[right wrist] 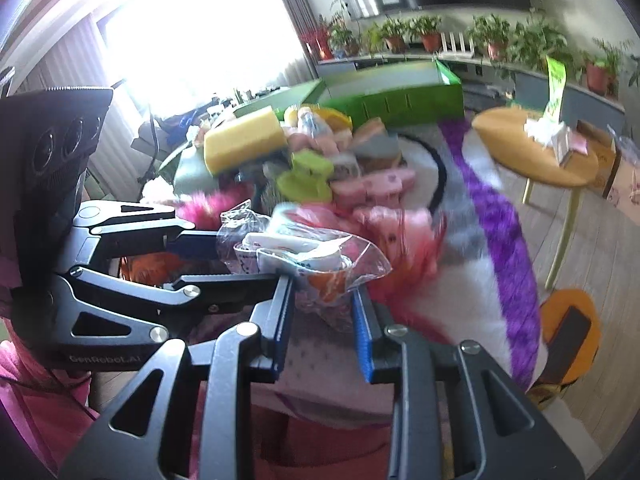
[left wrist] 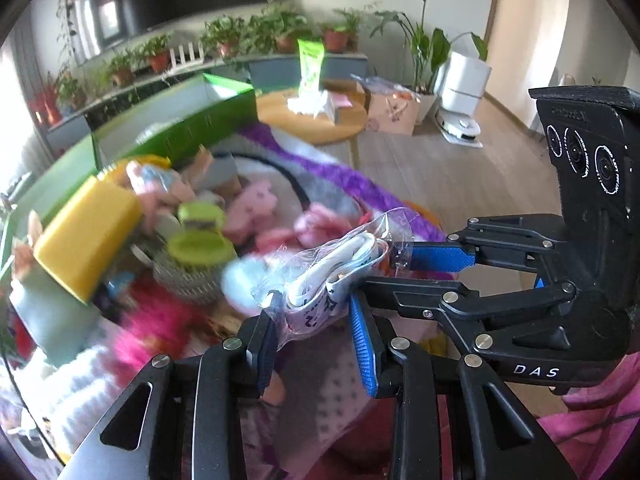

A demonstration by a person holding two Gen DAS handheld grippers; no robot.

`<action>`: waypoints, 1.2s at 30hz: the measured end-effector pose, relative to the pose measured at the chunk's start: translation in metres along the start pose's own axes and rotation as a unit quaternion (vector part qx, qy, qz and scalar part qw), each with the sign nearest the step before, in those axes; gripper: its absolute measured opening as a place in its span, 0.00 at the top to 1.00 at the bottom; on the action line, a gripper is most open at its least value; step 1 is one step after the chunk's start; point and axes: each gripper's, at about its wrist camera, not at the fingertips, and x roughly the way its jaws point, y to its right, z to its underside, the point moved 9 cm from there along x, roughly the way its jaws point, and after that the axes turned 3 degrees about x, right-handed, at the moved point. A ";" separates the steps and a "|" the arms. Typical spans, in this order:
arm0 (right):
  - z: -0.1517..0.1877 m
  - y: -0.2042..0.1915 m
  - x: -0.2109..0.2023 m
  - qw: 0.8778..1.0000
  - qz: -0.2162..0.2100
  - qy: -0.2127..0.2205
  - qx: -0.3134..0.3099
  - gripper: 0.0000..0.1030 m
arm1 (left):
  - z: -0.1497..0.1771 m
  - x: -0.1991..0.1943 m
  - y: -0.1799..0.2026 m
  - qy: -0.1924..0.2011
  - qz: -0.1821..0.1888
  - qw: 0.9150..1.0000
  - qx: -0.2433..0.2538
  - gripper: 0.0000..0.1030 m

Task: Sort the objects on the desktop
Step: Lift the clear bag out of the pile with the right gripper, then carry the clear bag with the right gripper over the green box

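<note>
Left hand-held gripper (left wrist: pixel 314 312): closed narrow on the near end of a clear plastic packet (left wrist: pixel 340 268) of folded white printed strips.
Packet: held in the air between both tools, above the cluttered counter (left wrist: pixel 280 184); its long axis runs from the left tool up and across to the right one.
Right hand-held gripper (right wrist: pixel 322 300): pinching the packet's other end (right wrist: pixel 304 256), blue pads against the crinkled plastic.
Nearer hand: neither; both are touching it.
Backdrop: a yellow sponge (left wrist: pixel 86 236) and a green box (left wrist: pixel 180 120) lie beyond to the left, blurred.
Likely next: one side must let go before the packet can be sorted.
</note>
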 end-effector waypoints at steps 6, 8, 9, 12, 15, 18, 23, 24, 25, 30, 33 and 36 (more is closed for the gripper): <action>-0.031 -0.010 -0.004 0.999 0.001 0.021 -0.029 0.72 | -0.016 -0.013 -0.017 0.023 -0.013 1.000 -0.009 0.68; -0.039 -0.014 -0.004 0.999 -0.001 0.026 -0.036 0.72 | -0.020 -0.017 -0.022 0.029 -0.019 0.999 -0.011 0.68; -0.043 -0.016 -0.004 0.999 -0.002 0.028 -0.040 0.72 | -0.022 -0.019 -0.024 0.031 -0.022 0.999 -0.011 0.68; -0.053 -0.019 -0.005 0.998 -0.006 0.036 -0.047 0.72 | -0.030 -0.023 -0.031 0.039 -0.028 0.999 -0.011 0.68; -0.063 -0.022 -0.004 0.998 -0.009 0.044 -0.052 0.72 | -0.036 -0.027 -0.039 0.044 -0.035 0.998 -0.012 0.68; -0.072 -0.023 -0.002 0.997 -0.014 0.049 -0.051 0.72 | -0.043 -0.029 -0.045 0.049 -0.041 0.998 -0.014 0.68; -0.090 -0.029 0.000 0.997 -0.021 0.056 -0.057 0.72 | -0.054 -0.036 -0.055 0.058 -0.054 0.997 -0.013 0.68; -0.093 -0.031 0.000 0.996 -0.023 0.058 -0.060 0.72 | -0.055 -0.039 -0.057 0.060 -0.058 0.996 -0.012 0.68; -0.095 -0.032 0.000 0.996 -0.025 0.060 -0.062 0.72 | -0.058 -0.040 -0.059 0.062 -0.062 0.996 -0.012 0.68; -0.115 -0.040 0.000 0.994 -0.038 0.070 -0.071 0.72 | -0.072 -0.050 -0.072 0.073 -0.080 0.994 -0.011 0.68; -0.130 -0.044 0.001 0.993 -0.044 0.077 -0.080 0.72 | -0.081 -0.055 -0.080 0.081 -0.088 0.993 -0.006 0.67; -0.144 -0.047 0.002 0.991 -0.044 0.083 -0.091 0.72 | -0.091 -0.059 -0.088 0.085 -0.100 0.991 -0.002 0.68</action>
